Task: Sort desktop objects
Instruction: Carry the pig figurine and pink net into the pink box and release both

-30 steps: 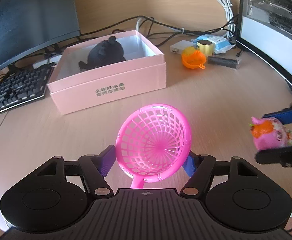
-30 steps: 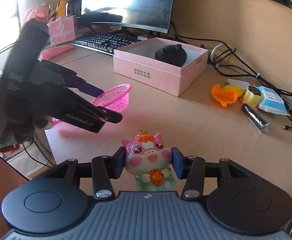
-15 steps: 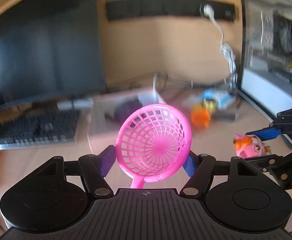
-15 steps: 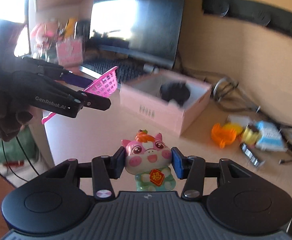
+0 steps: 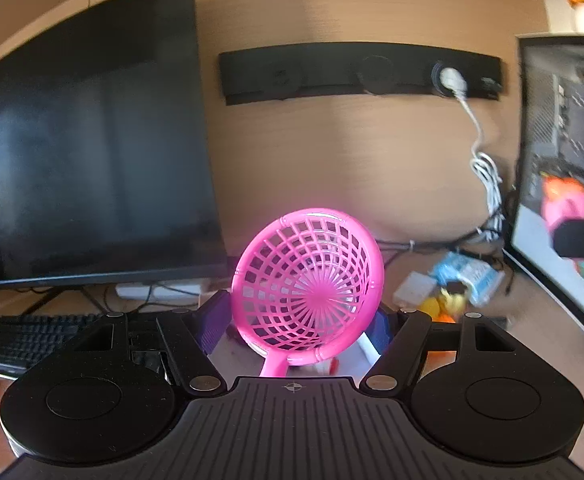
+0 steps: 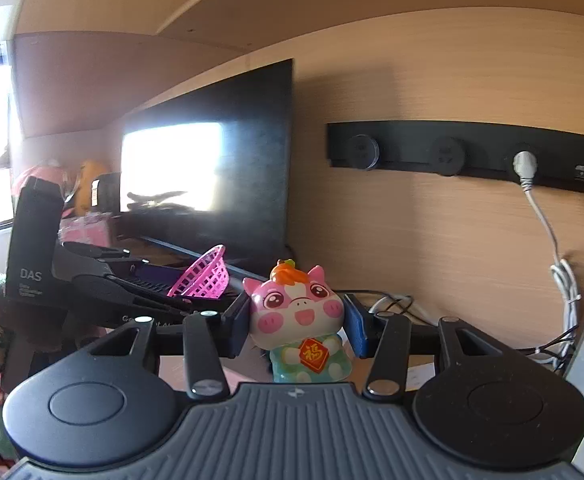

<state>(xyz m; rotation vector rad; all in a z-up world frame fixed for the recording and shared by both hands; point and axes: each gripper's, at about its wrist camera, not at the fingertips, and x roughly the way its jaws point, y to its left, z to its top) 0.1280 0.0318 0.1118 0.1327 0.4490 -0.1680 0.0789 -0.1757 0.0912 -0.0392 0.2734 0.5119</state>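
The left gripper [image 5: 300, 320] pinches a pink mesh scoop [image 5: 307, 285] between its narrowed fingers, bowl upright ahead of them, while the right gripper [image 6: 296, 326] clamps a pink pig figurine [image 6: 298, 322] by its cheeks, raised before the monitor [image 6: 227, 176].

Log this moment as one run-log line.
left gripper: shut on pink strainer, raised | right gripper: shut on pig figurine, raised | both face monitor and wall | pink box: not clearly seen

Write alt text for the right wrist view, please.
The right gripper holds a pink pig figurine between its jaws, facing a wooden wall. At left, the left gripper carries a pink mesh basket before a dark monitor.
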